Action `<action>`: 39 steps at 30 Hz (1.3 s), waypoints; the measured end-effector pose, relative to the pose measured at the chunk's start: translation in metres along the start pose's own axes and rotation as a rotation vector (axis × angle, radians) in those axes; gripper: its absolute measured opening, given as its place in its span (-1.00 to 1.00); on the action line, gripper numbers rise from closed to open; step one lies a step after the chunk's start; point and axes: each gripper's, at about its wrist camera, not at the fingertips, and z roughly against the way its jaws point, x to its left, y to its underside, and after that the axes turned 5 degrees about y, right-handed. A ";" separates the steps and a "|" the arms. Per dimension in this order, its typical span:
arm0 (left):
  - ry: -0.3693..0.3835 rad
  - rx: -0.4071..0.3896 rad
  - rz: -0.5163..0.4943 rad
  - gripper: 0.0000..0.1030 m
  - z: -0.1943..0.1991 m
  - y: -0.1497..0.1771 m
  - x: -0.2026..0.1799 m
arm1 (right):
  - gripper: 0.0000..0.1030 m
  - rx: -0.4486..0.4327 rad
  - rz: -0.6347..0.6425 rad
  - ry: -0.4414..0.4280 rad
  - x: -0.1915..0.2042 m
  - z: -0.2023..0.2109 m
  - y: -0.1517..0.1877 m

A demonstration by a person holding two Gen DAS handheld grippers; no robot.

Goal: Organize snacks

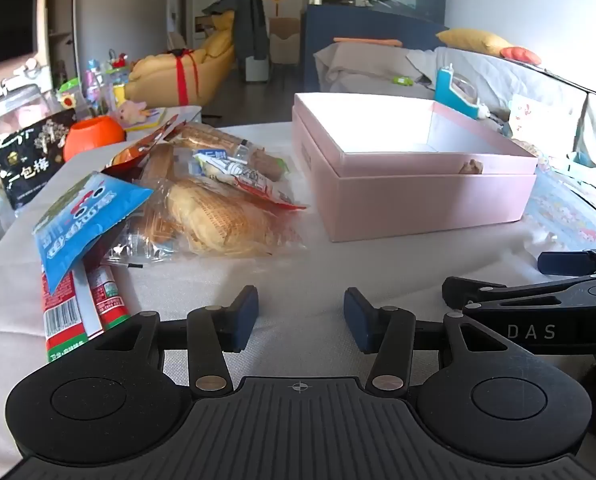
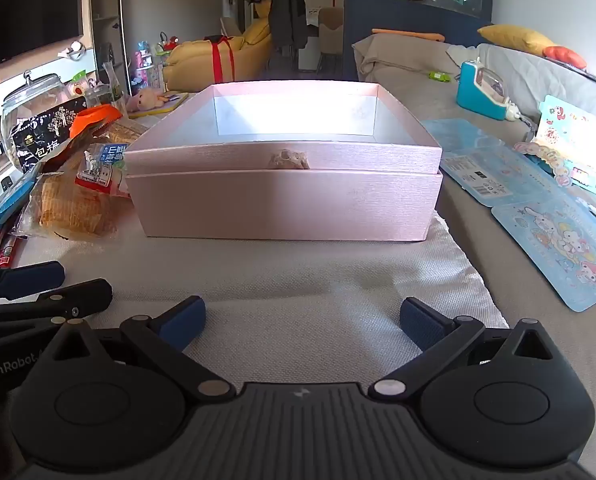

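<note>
A pink box stands open on the cloth-covered table, and its white inside is brightly lit. Left of it lies a pile of snacks: clear-wrapped pastries, a blue packet and red sausage sticks. My left gripper hovers low over the cloth in front of the pile, open with nothing between its blue pads. My right gripper faces the front wall of the pink box, open wide and holding nothing. The snacks show at the left of the right wrist view.
A black packet, an orange holder and a glass jar stand behind the pile. Blue cartoon card packs and a teal toy lie right of the box. The two grippers sit close side by side.
</note>
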 end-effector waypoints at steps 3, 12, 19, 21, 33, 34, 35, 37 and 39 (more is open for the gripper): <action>-0.001 0.001 -0.001 0.04 0.000 0.000 -0.001 | 1.00 0.000 -0.001 -0.001 0.000 0.000 0.000; 0.004 0.002 0.006 0.04 0.000 0.000 0.000 | 1.00 0.002 -0.001 -0.001 0.000 0.000 0.000; 0.006 0.002 0.009 0.04 0.000 0.000 0.000 | 1.00 0.003 -0.001 -0.001 0.000 0.000 0.000; 0.006 0.002 0.008 0.04 0.000 0.000 0.000 | 1.00 0.003 -0.002 -0.001 0.000 0.000 0.000; 0.006 0.001 0.009 0.04 0.000 0.000 0.000 | 1.00 0.002 -0.002 0.001 -0.001 0.000 0.000; 0.006 0.001 0.009 0.04 0.000 0.000 0.000 | 1.00 0.002 -0.002 0.001 -0.002 -0.001 0.000; 0.006 0.001 0.009 0.04 0.000 0.000 0.000 | 1.00 0.002 -0.001 0.001 -0.001 0.000 0.000; 0.006 0.001 0.009 0.04 0.000 0.000 0.000 | 1.00 0.002 -0.001 0.001 0.000 0.000 0.000; 0.006 0.001 0.009 0.04 0.000 0.000 0.000 | 1.00 0.002 -0.001 0.001 0.000 0.000 0.000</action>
